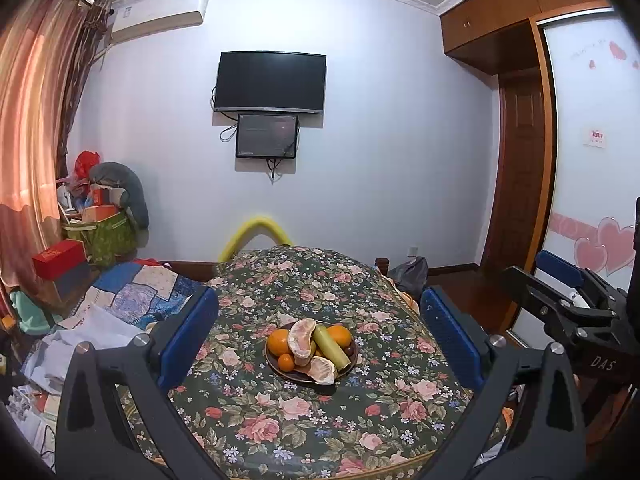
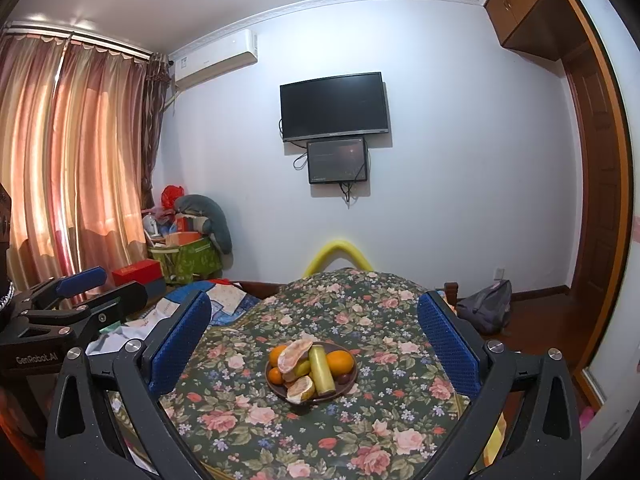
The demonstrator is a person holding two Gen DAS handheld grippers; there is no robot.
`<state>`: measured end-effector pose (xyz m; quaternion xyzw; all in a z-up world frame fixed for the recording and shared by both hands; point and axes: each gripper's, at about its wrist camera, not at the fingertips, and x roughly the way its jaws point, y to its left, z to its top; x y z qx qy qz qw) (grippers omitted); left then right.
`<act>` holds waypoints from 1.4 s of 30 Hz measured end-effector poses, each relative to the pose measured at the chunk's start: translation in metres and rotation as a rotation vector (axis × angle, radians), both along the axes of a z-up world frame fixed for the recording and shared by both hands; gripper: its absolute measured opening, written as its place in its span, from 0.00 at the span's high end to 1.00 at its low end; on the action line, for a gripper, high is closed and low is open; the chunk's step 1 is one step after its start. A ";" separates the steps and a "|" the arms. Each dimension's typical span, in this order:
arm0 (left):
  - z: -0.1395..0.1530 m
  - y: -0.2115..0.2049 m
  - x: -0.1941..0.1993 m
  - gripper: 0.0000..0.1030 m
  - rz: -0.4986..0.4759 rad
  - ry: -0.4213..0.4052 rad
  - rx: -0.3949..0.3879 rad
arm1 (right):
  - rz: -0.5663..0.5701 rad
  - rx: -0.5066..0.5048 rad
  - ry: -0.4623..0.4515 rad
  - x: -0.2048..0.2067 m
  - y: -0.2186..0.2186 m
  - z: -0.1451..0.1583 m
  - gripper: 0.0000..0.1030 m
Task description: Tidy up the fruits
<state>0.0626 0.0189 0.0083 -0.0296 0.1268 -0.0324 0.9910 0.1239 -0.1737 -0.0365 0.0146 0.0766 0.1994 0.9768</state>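
Fruits [image 1: 310, 346], smooth round oranges, pithy peeled pomelo wedges and a green cylinder, fill a dark round plate [image 1: 276, 366] mid-table on glossy floral oilcloth [image 1: 280, 420]. Left gripper [image 1: 318, 334] and right gripper [image 2: 314, 338] hover spread, empty. Pink curtains [image 2: 80, 152] hang left; black television [image 2: 334, 106] hangs beyond.

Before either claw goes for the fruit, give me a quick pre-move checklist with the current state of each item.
1. Left claw open and holding nothing: ok.
2. Right claw open and holding nothing: ok.
3. Plate resting flat on the floral tablecloth, away from the edges: ok.
4. Fruit all on the plate, none loose on the cloth: ok. Oranges, peeled pomelo pieces and a long green piece are piled touching each other.
5. Path from both claws to the plate free of other objects: ok.
6. Where the fruit should end up: cannot tell; no second container shows on the table.
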 end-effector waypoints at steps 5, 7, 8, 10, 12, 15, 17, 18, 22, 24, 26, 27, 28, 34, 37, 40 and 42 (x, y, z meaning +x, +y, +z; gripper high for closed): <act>0.000 0.000 0.001 0.00 -0.006 0.005 -0.007 | 0.000 0.001 -0.001 -0.001 -0.001 0.001 0.00; -0.001 0.000 0.001 0.00 -0.008 0.005 -0.009 | -0.002 0.000 -0.002 -0.001 0.000 0.001 0.00; -0.001 0.000 0.001 0.00 -0.008 0.004 -0.009 | -0.002 0.000 -0.002 -0.001 0.000 0.001 0.00; -0.001 0.000 0.001 0.00 -0.006 0.004 -0.007 | -0.003 0.000 -0.003 -0.002 0.000 0.002 0.00; 0.000 0.000 0.002 0.00 -0.008 0.006 -0.009 | -0.004 0.001 -0.004 -0.002 0.000 0.003 0.00; 0.000 0.000 0.001 0.00 -0.008 0.007 -0.009 | -0.004 0.001 -0.006 -0.003 -0.001 0.004 0.00; 0.000 0.001 0.001 0.00 -0.008 0.008 -0.008 | -0.005 0.000 -0.005 -0.003 0.000 0.004 0.00; -0.001 0.001 0.001 0.00 -0.008 0.008 -0.009 | -0.005 0.000 -0.005 -0.003 -0.001 0.004 0.00; 0.000 0.001 0.001 0.00 -0.005 0.006 -0.004 | -0.005 -0.001 -0.005 -0.003 -0.001 0.004 0.00; 0.000 0.001 0.001 0.00 -0.005 0.006 -0.007 | -0.004 -0.003 -0.005 -0.004 -0.002 0.005 0.00; 0.000 0.002 0.001 0.00 -0.003 0.006 -0.008 | -0.005 -0.003 -0.005 -0.004 -0.002 0.005 0.00; 0.000 0.001 0.001 0.00 -0.002 0.006 -0.007 | -0.005 -0.002 -0.004 -0.004 -0.002 0.005 0.00; 0.000 0.001 0.001 0.00 -0.001 0.005 -0.005 | -0.005 -0.001 -0.003 -0.004 -0.002 0.006 0.00; 0.000 0.001 0.001 0.00 -0.003 0.004 -0.006 | -0.003 -0.002 -0.003 -0.003 -0.002 0.007 0.00; 0.000 0.000 0.001 0.00 -0.005 0.003 -0.005 | -0.005 -0.004 -0.004 -0.003 -0.002 0.007 0.00; 0.000 0.001 0.001 0.00 -0.005 0.001 -0.009 | -0.004 -0.002 -0.003 -0.003 -0.002 0.007 0.00; -0.001 0.001 0.001 0.00 -0.006 0.002 -0.012 | -0.004 0.000 -0.004 -0.003 -0.002 0.007 0.00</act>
